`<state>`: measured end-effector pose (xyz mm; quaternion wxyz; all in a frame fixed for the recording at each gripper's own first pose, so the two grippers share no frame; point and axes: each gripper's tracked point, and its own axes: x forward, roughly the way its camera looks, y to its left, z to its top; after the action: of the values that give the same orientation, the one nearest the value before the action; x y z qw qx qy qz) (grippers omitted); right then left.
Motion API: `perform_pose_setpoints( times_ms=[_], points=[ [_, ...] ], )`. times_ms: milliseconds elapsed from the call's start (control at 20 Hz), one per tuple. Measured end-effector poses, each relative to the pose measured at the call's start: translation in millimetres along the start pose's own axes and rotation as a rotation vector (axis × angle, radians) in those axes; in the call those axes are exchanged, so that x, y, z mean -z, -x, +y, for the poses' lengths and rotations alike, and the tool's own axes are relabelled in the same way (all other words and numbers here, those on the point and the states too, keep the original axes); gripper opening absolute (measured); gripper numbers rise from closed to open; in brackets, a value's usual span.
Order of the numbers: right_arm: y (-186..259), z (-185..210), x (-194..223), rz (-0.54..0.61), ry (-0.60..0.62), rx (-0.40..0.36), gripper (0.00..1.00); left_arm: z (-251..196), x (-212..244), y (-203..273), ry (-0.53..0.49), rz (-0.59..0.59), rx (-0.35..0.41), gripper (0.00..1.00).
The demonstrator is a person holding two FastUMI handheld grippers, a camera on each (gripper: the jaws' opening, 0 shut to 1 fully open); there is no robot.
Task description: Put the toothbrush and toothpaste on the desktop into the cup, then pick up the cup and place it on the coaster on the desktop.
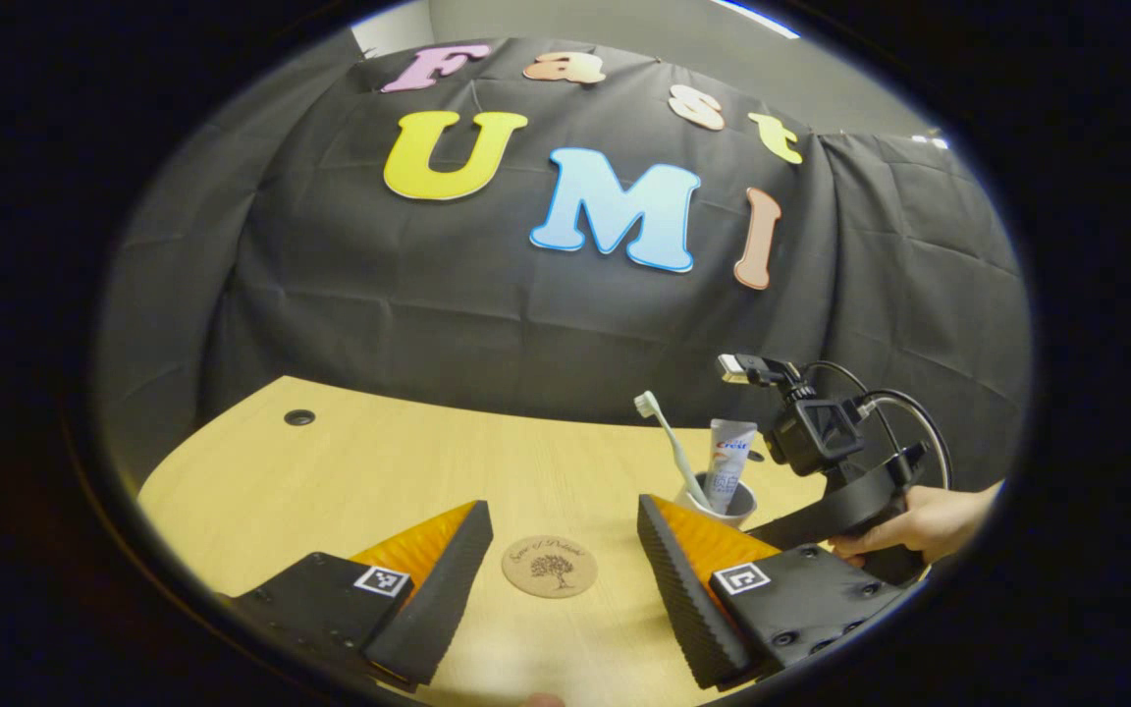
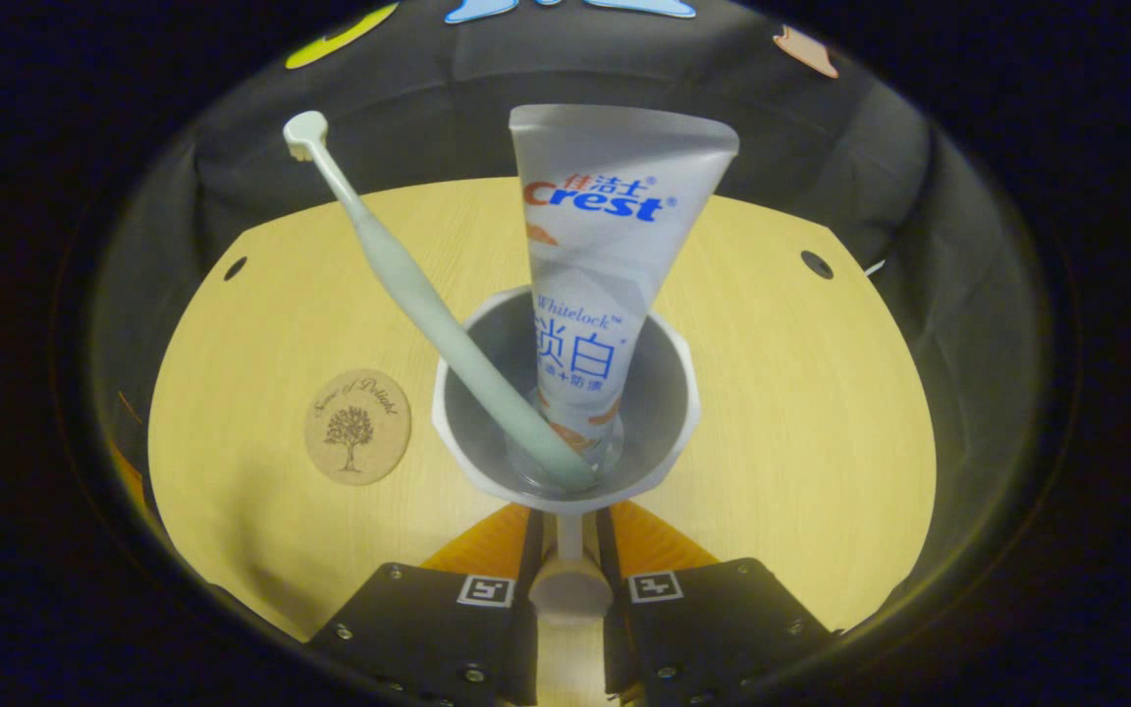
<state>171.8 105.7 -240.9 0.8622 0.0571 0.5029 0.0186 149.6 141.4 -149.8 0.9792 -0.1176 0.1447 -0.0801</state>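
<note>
A white cup (image 2: pixel 672 432) stands on the wooden desktop (image 2: pixel 801 393). Inside it a pale toothbrush (image 2: pixel 408 285) leans to the left, head up, beside an upright white toothpaste tube (image 2: pixel 615 245). My right gripper (image 2: pixel 567 550) is shut on the cup's handle (image 2: pixel 570 584). A round cork coaster (image 2: pixel 357 426) lies to the left of the cup, apart from it. In the left gripper view, my left gripper (image 1: pixel 563 511) hovers open over the desk, with the coaster (image 1: pixel 549 566) showing between its fingers. The cup (image 1: pixel 734 506), toothbrush (image 1: pixel 669 442) and toothpaste (image 1: pixel 729 457) stand to its right.
A hand (image 1: pixel 919 525) holds the right gripper (image 1: pixel 791 525) at the desk's right side. Two round cable holes (image 2: pixel 816 263) (image 2: pixel 235 267) sit near the back corners of the desk. The black cloth wall closes the far side.
</note>
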Motion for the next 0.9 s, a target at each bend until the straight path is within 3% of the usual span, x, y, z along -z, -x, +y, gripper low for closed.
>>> perform_pose_setpoints(
  times_ms=[450,650,900],
  points=[
    [23,53,-15,-0.019,0.116,-0.107,0.27,40,-5,42,0.012,-0.020,-0.105,0.96],
    [9,82,-21,-0.018,0.176,-0.132,0.27,57,-3,58,0.023,-0.008,-0.146,0.96],
    [-8,91,-21,0.016,0.193,-0.142,0.27,75,-3,64,0.030,-0.007,-0.169,0.96]
  ],
)
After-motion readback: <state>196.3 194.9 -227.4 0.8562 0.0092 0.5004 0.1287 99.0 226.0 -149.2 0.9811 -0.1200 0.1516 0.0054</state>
